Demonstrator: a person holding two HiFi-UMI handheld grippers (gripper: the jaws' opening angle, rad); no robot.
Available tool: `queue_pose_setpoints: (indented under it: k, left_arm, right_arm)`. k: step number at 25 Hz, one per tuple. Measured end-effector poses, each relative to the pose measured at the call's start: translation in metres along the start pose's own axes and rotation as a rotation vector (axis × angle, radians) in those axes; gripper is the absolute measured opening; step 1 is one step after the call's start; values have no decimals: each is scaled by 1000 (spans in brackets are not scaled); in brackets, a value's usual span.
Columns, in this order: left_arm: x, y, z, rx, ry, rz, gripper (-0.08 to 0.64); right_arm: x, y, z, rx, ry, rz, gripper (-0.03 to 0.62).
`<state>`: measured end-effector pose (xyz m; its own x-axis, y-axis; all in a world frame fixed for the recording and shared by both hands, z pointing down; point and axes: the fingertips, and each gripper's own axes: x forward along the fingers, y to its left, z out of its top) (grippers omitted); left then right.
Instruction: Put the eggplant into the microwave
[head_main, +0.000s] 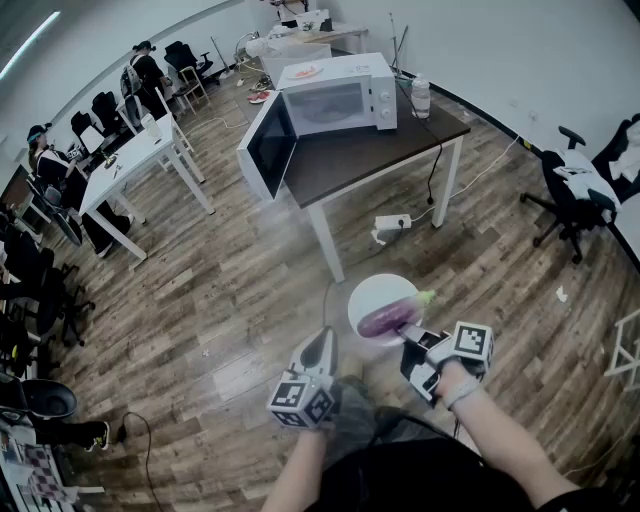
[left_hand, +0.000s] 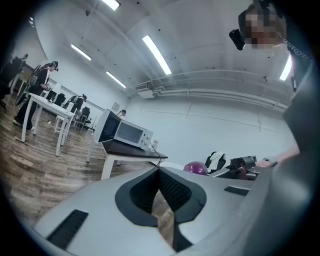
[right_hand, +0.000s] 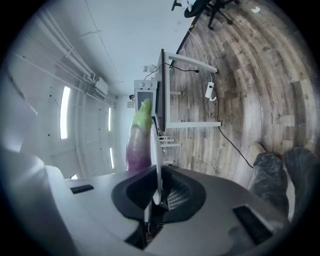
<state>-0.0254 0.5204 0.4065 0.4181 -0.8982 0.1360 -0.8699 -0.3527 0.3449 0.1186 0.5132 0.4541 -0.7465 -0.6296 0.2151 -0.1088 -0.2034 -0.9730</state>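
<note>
While the right gripper (head_main: 410, 338) is clamped on the rim of a white plate (head_main: 362, 290), the purple eggplant (head_main: 388, 317) lies on that plate, well apart from the microwave (head_main: 338, 98). The head view shows the microwave door (head_main: 270, 145) open on the dark tabletop (head_main: 370, 155). Only the right gripper view shows the plate's thin edge pinched between the jaws. The left gripper (head_main: 320, 352) is closed and holds nothing.

floor (head_main: 250, 300) clear thru to table (head_main: 370, 165), microwave door (head_main: 270, 148) open
</note>
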Motion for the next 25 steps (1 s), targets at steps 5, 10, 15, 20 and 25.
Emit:
queue_pose_setpoints:
  k: [5, 10, 15, 20, 25]
  left_arm:
    - [9, 4, -1, 10, -9, -5, 0]
    - [29, 12, 2, 33, -11, -7, 0]
    - [55, 17, 9, 52, -20, 14, 0]
    - [86, 31, 21, 59, -26, 43, 0]
    - [112, 45, 26, 58, -19, 41, 1]
  right_arm:
    - [6, -3, 2, 5, -5, -4, 17]
    - [25, 3, 13, 8, -22, 2, 17]
    - [52, 10, 25, 23, -38, 14, 17]
    - [85, 23, 46, 20, -48, 8, 17]
    - [115, 29, 68, 12, -73, -13, 18]
